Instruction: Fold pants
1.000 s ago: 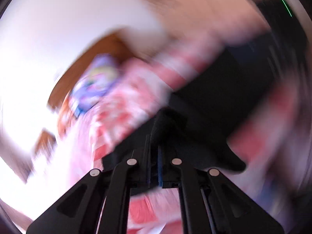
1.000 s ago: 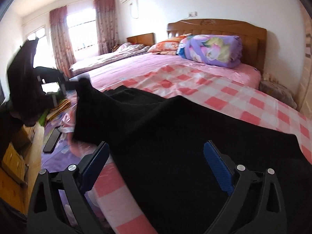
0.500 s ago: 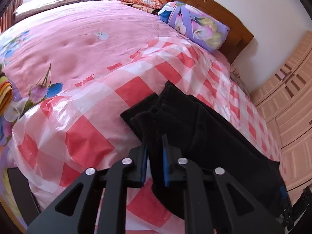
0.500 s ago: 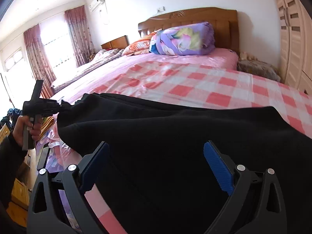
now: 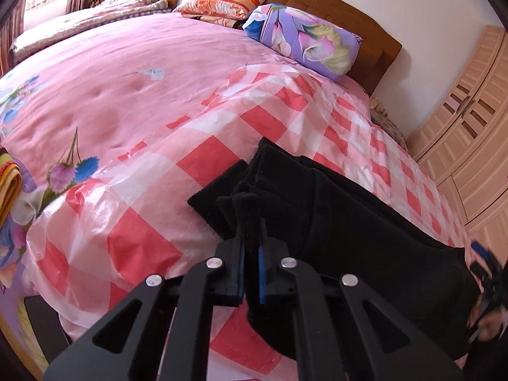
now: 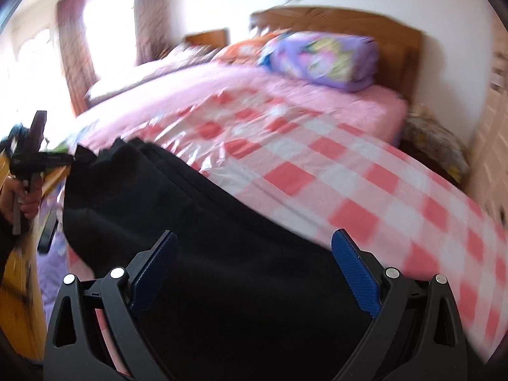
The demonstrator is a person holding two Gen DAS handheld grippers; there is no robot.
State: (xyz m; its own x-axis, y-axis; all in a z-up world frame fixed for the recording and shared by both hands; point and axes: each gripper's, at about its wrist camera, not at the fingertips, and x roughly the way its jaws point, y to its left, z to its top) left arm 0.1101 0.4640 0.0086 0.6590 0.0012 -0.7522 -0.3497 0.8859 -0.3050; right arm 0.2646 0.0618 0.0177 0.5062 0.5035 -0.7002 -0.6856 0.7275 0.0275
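left gripper (image 5: 250,238): jaws clamped on black fabric | right gripper (image 6: 254,270): jaws spread wide

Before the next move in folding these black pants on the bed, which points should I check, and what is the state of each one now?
1. Left gripper holds an end of the black pants: ok, its jaws are shut on the fabric.
2. Right gripper is ready to grasp: ok, its jaws stand open above the pants, and nothing is pinched.
3. Pants lie on the pink checked sheet: ok, though the near part hangs over the bed edge.
4. Layers are aligned at the held end: not ok, the edges are staggered.
5. Fabric is free of wrinkles: cannot tell, it is too dark.
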